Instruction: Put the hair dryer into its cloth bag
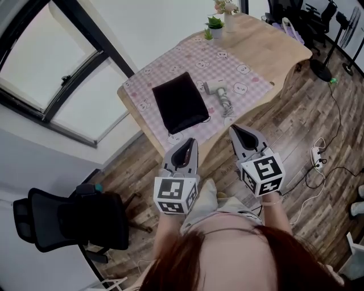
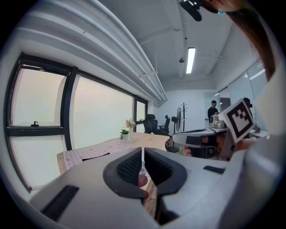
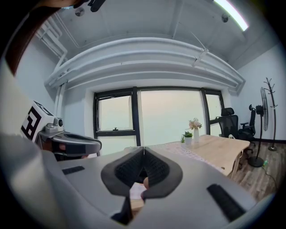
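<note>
Both grippers are shut and empty. In its own view the left gripper (image 1: 191, 140) has its ribbed pads pressed together with nothing between them, and the right gripper (image 1: 232, 128) shows the same, its jaws meeting at the tips. I hold the two side by side, apart from each other, just off the near edge of the table (image 1: 284, 51) and above the floor (image 1: 296, 113). Each points toward the table and touches nothing on it. The left one hangs off the table's near corner, the right one off its curved near edge.

On the table's near end lies a pink checked cloth (image 1: 227, 68). The black bag (image 1: 180, 102) rests flat on that cloth, on the window side of the table. The dryer (image 1: 217, 88) lies on the same cloth toward the table's middle, beside the bag but not touching it, and outside it. Its cord trails toward the table's near edge.

At the table's far end stand a plant (image 1: 215, 25) and a vase (image 1: 229, 17) of flowers. A black chair (image 1: 68, 219) sits off the table's near corner, by the window wall. A strip (image 1: 316, 156) with its cable lies on the floor, off the side of the table away from the window.
</note>
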A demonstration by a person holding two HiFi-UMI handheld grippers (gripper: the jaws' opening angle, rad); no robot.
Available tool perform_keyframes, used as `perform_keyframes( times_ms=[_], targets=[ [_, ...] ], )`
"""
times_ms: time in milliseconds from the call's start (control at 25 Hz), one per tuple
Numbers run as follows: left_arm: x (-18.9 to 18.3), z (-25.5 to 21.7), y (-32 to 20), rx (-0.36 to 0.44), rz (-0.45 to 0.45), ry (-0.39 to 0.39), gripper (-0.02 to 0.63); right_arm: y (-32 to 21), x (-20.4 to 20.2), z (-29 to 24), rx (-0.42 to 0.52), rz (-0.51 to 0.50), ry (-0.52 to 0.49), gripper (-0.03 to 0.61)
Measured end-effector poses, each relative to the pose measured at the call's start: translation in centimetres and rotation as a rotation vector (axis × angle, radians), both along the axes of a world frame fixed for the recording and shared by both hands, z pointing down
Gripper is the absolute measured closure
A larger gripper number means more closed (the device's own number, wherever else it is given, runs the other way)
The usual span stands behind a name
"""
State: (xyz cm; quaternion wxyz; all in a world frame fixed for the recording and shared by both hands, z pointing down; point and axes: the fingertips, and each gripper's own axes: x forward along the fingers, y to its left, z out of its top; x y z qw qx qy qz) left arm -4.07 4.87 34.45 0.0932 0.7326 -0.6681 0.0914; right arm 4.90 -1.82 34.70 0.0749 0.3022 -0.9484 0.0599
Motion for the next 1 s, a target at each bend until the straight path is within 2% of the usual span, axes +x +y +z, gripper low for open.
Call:
perform_keyframes(
  times_ms=[520, 1000],
  targets=[
    [-3.6, 1.7, -4.4, -0.035, 0.036, 0.006, 0.592, -4.7, -2.9, 1.2, -0.003, 0.039, 0.038, 0.575],
    [-6.0, 4.0, -8.1, -0.097, 0.126, -0.011, 0.592, -8.6, -5.3, 3.2, -0.027, 0.082, 0.077, 0.547]
  ],
)
